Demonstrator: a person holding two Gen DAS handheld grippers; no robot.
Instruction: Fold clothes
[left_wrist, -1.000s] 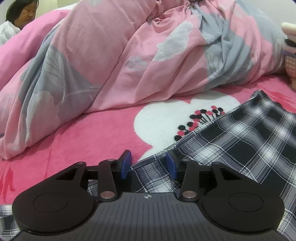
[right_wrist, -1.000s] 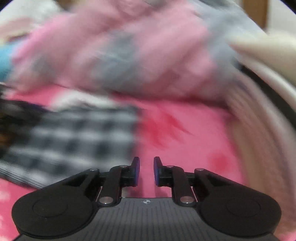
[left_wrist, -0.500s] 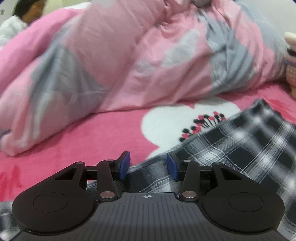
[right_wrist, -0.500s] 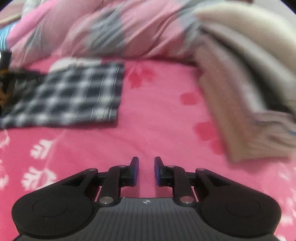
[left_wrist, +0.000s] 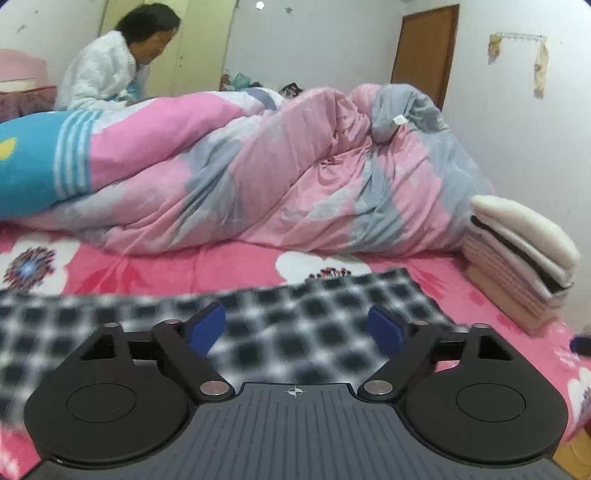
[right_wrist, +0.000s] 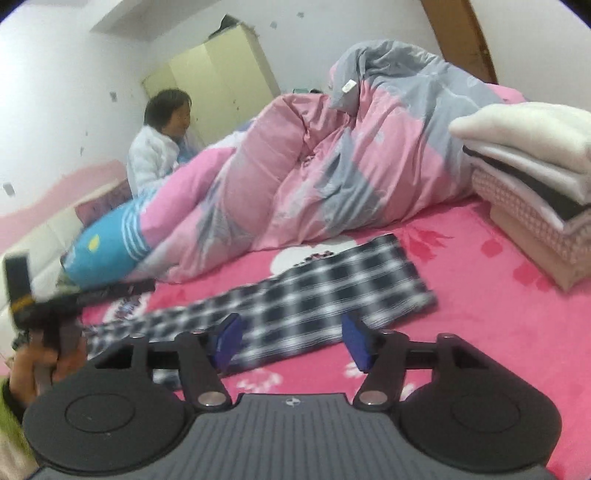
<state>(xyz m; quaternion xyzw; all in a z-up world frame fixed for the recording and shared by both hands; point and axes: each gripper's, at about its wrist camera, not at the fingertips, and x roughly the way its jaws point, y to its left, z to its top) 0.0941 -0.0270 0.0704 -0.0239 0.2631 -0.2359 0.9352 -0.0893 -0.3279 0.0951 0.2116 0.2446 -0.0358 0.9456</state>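
Observation:
A black-and-white plaid garment (left_wrist: 332, 295) lies flat as a long folded strip on the pink bed sheet (left_wrist: 184, 266); in the right wrist view the plaid garment (right_wrist: 314, 291) runs from lower left to centre right. My left gripper (left_wrist: 295, 328) hovers above it, its jaws opening wide, and nothing is between them. My right gripper (right_wrist: 291, 341) hangs over the strip's near edge, also opening and holding nothing. A hand at the left of the right wrist view carries the blurred left tool (right_wrist: 33, 302).
A pink and grey quilt (left_wrist: 258, 177) is heaped across the back of the bed. A stack of folded clothes (right_wrist: 535, 177) stands at the right. A blue pillow (left_wrist: 33, 166) lies at the left. A person (left_wrist: 107, 70) in white sits behind the quilt.
Both grippers have pulled back and risen from the bed, and both have opened wider. The left one has come away from the plaid's edge that lay between its jaws.

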